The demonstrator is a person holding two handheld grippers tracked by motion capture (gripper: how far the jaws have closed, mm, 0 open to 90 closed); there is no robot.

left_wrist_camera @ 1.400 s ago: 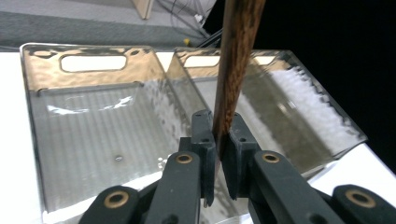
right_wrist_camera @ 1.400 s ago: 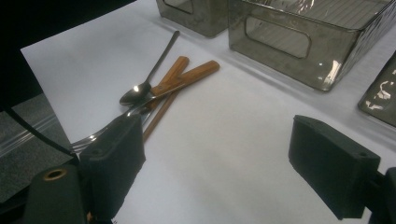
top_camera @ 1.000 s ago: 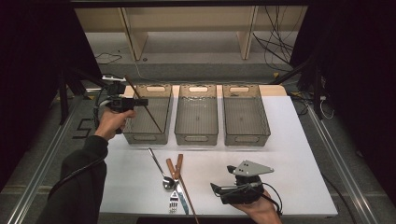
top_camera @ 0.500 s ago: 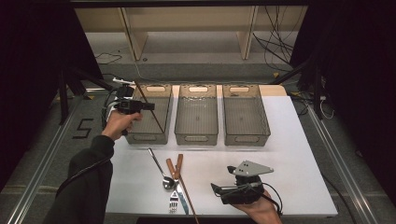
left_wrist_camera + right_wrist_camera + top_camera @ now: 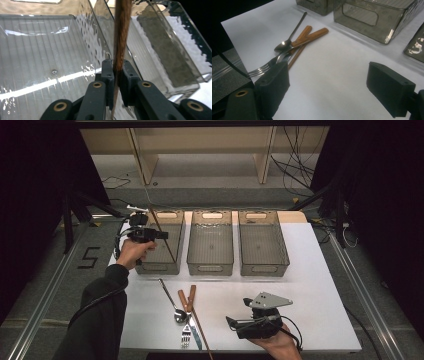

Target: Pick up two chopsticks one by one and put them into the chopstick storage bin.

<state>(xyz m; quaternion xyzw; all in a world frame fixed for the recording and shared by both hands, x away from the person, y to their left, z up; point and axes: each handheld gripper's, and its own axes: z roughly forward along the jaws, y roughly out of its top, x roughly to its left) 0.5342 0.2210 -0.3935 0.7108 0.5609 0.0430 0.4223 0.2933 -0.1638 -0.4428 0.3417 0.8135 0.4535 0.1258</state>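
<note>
— Chopstick (image 5: 121,37), thin and brown, where? — Slanting over the leftmost bin (image 5: 159,265) of three on the white table (image 5: 320,285); pinched in the left gripper (image 5: 162,235), jaws just easing wider; right gripper (image 5: 231,322), spread and empty, rests near the spoon (image 5: 172,302).

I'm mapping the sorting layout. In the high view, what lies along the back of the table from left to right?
Left hand-held gripper holding a chopstick → left bin → middle bin → right bin.
</note>
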